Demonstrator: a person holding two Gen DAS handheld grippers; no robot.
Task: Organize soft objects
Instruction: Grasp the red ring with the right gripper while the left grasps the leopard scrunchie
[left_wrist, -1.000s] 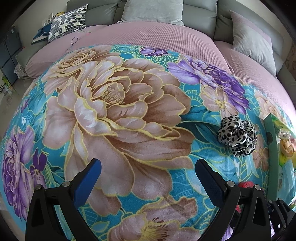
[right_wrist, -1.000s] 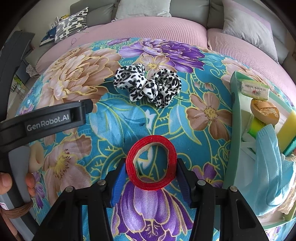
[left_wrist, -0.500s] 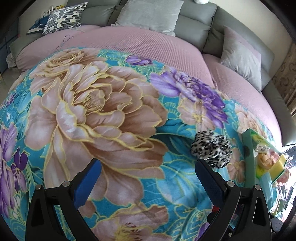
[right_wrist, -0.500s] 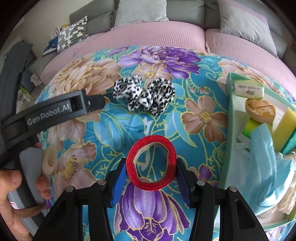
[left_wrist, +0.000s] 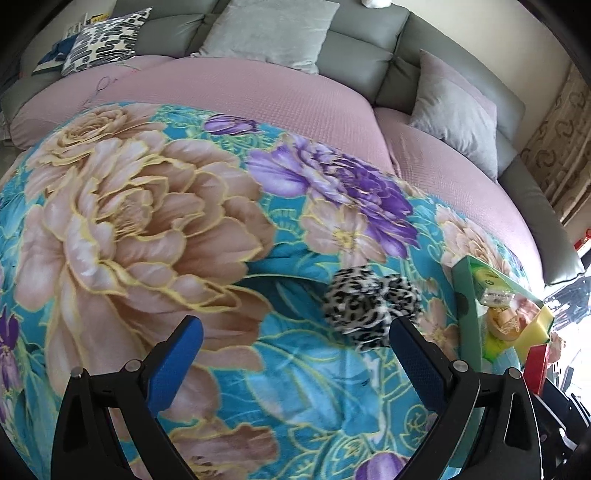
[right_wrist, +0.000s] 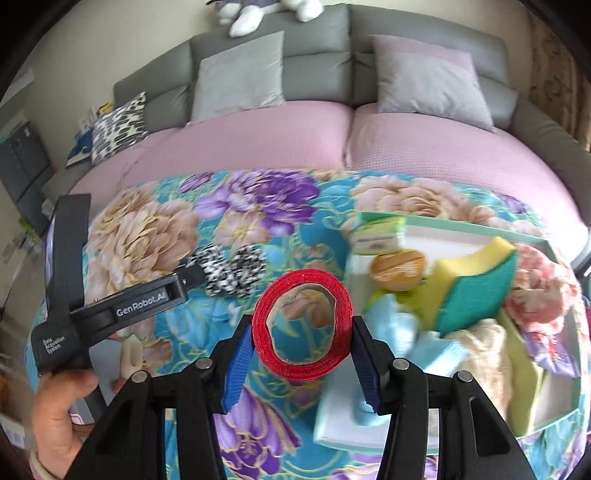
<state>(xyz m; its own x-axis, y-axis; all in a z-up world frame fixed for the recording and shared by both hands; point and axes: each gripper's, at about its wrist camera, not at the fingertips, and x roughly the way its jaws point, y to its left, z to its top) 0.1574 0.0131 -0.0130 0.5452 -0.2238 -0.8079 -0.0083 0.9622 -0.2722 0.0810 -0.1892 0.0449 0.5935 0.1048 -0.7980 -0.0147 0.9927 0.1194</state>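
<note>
Ribbon (right_wrist: 301, 323) is sitting clamped between the right gripper (right_wrist: 301, 354) pads, above the blanket (right_wrist: 155, 236) just beside the tray (right_wrist: 461, 225). Left gripper (left_wrist: 291, 354) is gaping wide, empty. Grip is staying light (the ring deforms easily) while crossing the tray's near wall.

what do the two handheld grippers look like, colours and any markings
Both are black plastic frames with silver screws and blue textured pads on the fingers. The left gripper, seen from the right wrist camera, bears white "GenRobot.AI" and "Data Acquisition System" lettering. The right gripper shows the same build.
</note>
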